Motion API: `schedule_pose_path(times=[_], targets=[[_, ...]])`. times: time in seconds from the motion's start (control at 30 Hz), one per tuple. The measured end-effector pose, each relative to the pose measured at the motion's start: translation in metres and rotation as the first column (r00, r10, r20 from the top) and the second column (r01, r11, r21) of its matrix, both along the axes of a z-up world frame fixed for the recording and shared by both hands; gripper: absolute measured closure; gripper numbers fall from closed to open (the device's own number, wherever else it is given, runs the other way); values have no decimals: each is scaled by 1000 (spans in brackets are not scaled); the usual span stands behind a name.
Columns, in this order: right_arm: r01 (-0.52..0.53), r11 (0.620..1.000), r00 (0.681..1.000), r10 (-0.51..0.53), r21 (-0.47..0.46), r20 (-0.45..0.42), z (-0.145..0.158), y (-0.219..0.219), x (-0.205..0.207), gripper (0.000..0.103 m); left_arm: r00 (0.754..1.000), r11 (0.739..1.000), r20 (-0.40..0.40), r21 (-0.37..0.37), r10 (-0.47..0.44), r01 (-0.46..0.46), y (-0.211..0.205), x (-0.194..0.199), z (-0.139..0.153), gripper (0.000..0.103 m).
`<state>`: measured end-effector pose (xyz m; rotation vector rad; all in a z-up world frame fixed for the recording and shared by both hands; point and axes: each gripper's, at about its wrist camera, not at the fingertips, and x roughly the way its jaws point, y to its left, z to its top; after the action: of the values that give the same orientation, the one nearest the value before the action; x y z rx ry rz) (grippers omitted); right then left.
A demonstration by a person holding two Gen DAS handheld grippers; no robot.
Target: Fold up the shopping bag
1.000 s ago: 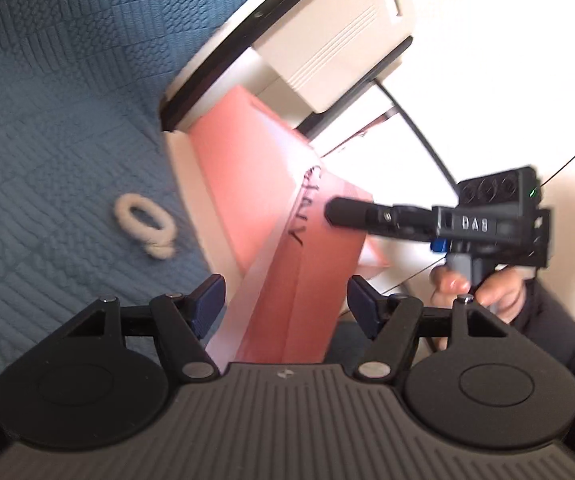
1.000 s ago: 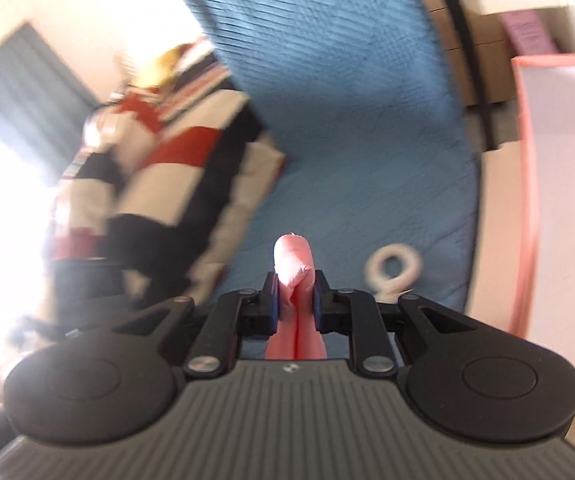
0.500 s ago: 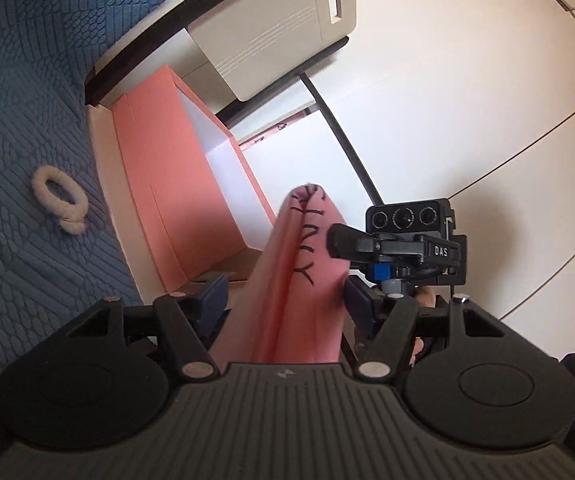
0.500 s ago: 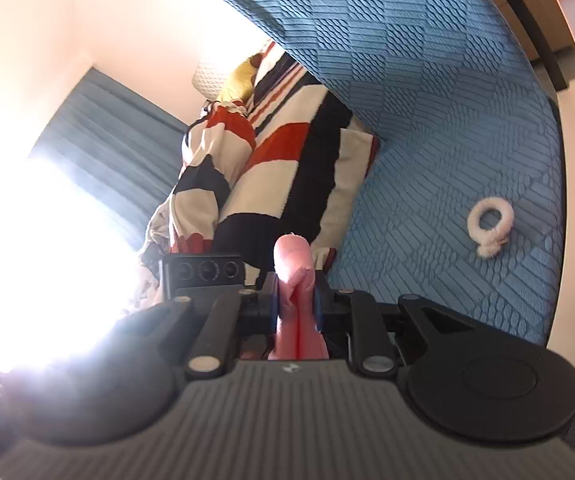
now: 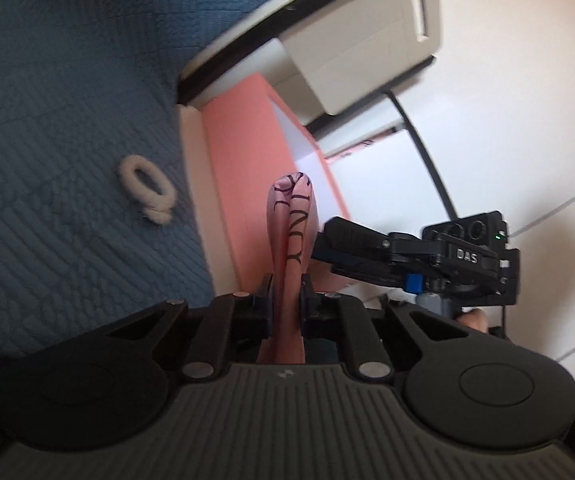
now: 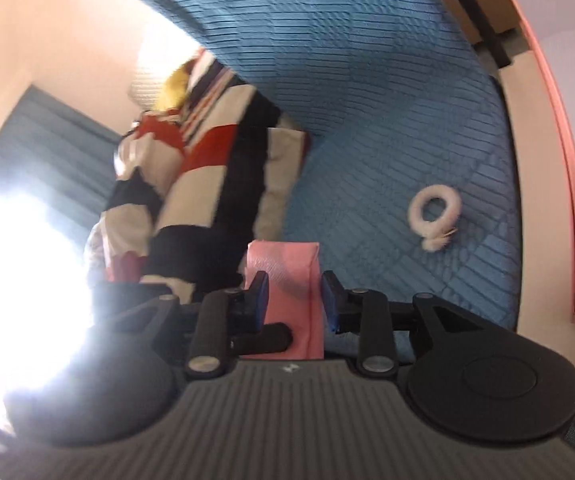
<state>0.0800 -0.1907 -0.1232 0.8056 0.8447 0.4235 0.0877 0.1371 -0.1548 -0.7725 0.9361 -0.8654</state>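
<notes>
Pink shopping bag [image 5: 292, 240] — "NY" legible | left gripper [image 5: 286, 295] jaws closing on it | right gripper [image 6: 292, 297] jaws opening — "DAS"

1. Shopping bag [image 5: 292, 220]: salmon pink with black lettering.
2. Bedspread [image 5: 59, 92]: blue, quilted in ribbed squares; it reads darker in the left wrist view and brighter in the right.
3. Fluffy ring [image 5: 145, 190]: cream-white.
4. Open box [image 5: 239, 168]: pink outside, white inside.
5. Blanket [image 6: 207, 168]: blocks of black, cream and red, with thin stripes near its top; a yellow patch there is too blurred to identify, possibly a separate item.
6. Curtain [image 6: 39, 140]: dark blue-grey, vertically pleated.
7. Left gripper [image 5: 286, 292]: black body.
8. Right gripper [image 6: 293, 300]: black with blue pads.
9. Cabinet [image 5: 367, 40]: beige.
</notes>
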Motion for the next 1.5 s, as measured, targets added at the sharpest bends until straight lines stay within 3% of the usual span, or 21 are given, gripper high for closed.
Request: schedule_pose_path(times=[0.1,0.17,0.33,0.43,0.57,0.67,0.93,1.0,1.07,1.13,1.2,1.27,1.5], targets=[[38,999,999,-39,-4,-10,-6,0,12,67,995,996,-71,55,72,-68,13,8,-16,92],[68,997,998,-68,-38,-10,-8,2,22,56,991,993,-72,50,110,-106,20,10,-17,92],[97,973,994,-105,-209,-26,-17,20,50,56,987,970,31,185,158,-161,23,8,-3,91],[96,956,994,-109,-277,-31,-28,29,67,56,979,927,119,320,166,-196,19,5,4,91],[63,915,995,-90,-398,-49,-45,45,85,56,964,881,204,407,170,-242,17,2,12,91],[24,864,996,-62,-503,-59,-56,58,92,56,959,868,224,425,173,-256,19,3,13,91],[-34,788,998,-8,-615,-66,-72,80,94,61,958,865,216,427,187,-265,22,11,9,91],[-41,762,997,-7,-646,-71,-75,85,96,70,959,866,212,424,190,-265,22,13,8,91],[-46,730,996,-17,-682,-86,-78,88,99,85,957,866,217,421,192,-269,23,12,10,91],[-41,710,996,-25,-703,-84,-77,90,100,91,956,867,220,418,193,-271,25,12,10,91],[-39,713,995,-35,-700,-91,-77,88,101,93,956,869,218,414,194,-271,25,11,11,91],[-17,747,994,-60,-664,-93,-74,82,101,94,957,883,210,384,199,-268,28,12,12,91],[85,819,992,-124,-568,-30,-34,72,99,94,952,874,218,391,216,-288,29,12,15,91]])
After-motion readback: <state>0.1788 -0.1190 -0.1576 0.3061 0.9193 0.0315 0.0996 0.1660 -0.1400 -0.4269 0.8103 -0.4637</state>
